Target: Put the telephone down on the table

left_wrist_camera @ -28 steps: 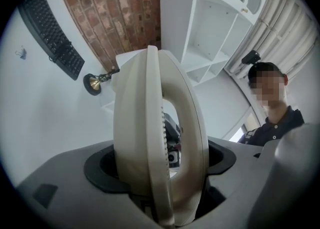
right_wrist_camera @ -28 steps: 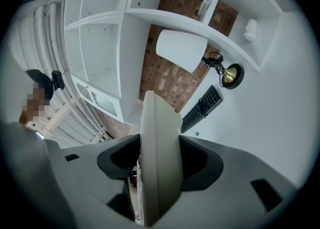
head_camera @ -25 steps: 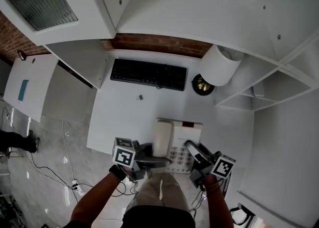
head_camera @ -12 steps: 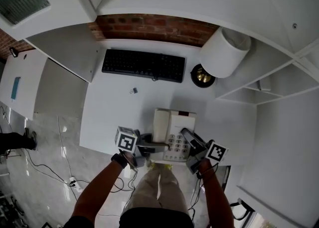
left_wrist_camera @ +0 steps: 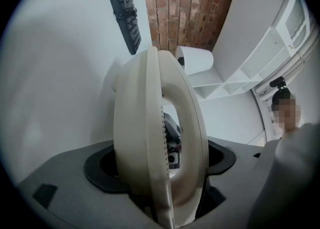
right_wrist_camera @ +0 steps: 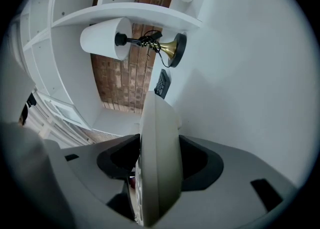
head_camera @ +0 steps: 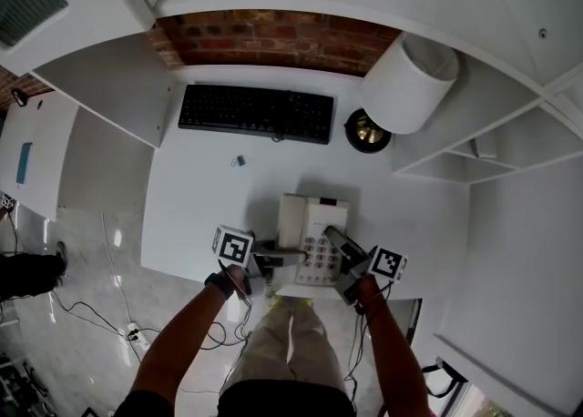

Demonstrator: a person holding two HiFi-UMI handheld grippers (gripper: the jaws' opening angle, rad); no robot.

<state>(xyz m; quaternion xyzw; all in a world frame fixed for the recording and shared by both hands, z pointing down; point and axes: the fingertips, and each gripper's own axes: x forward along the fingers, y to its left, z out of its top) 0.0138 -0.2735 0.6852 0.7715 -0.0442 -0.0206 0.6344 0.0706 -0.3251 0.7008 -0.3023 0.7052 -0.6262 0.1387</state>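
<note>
The cream telephone (head_camera: 310, 228), with its handset on the left and its keypad on the right, is over the white table (head_camera: 200, 215) close to the front edge. My left gripper (head_camera: 278, 253) is shut on its handset side, and my right gripper (head_camera: 335, 244) is shut on its keypad side. In the left gripper view the telephone (left_wrist_camera: 150, 138) stands edge-on between the jaws of my left gripper (left_wrist_camera: 160, 173). The right gripper view shows the telephone's (right_wrist_camera: 157, 158) thin edge clamped in my right gripper (right_wrist_camera: 157, 173). Whether its underside touches the table is hidden.
A black keyboard (head_camera: 257, 113) lies at the back of the table below a brick wall. A white-shaded lamp (head_camera: 410, 83) with a brass base (head_camera: 368, 133) stands at the back right. A small clip (head_camera: 239, 161) lies mid-table. White shelves surround the desk.
Both grippers have carried the telephone a little farther in over the table, away from the front edge. The head view has shifted with it.
</note>
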